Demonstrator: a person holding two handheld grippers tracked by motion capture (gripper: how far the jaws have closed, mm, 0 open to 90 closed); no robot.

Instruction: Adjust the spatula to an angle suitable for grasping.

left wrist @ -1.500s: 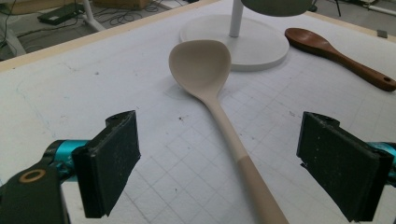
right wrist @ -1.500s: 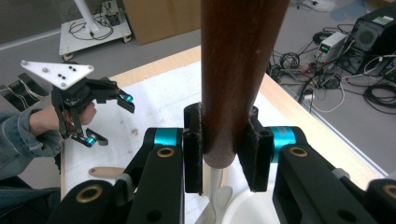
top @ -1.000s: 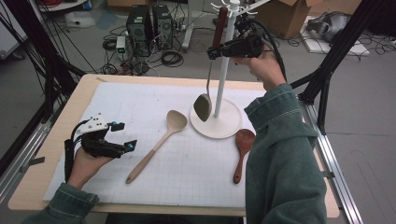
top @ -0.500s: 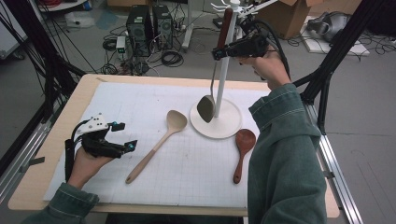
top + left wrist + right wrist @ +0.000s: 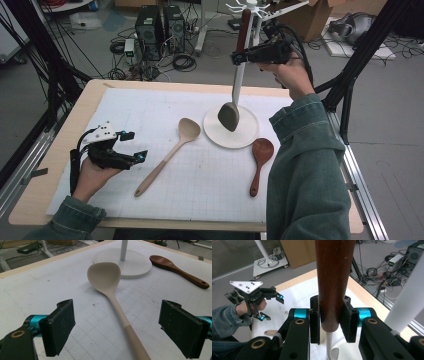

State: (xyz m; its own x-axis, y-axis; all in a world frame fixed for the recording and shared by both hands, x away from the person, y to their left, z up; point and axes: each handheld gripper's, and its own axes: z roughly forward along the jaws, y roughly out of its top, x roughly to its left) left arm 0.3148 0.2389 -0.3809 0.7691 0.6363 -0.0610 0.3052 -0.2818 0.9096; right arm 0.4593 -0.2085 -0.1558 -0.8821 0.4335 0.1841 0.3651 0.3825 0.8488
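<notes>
Above the round white stand base (image 5: 245,140), right gripper (image 5: 329,327) clamps the dark-wood-handled metal ladle (image 5: 229,116); left gripper (image 5: 117,332) jaws apart.

This looks like a lab or test room. Beyond the far edge of the counter (image 5: 60,150), computer towers (image 5: 160,27) and tangled cables (image 5: 180,60) sit on a bare grey floor (image 5: 390,130). Black frame struts (image 5: 365,55) flank the counter, and cardboard boxes (image 5: 310,20) stand behind it.
</notes>
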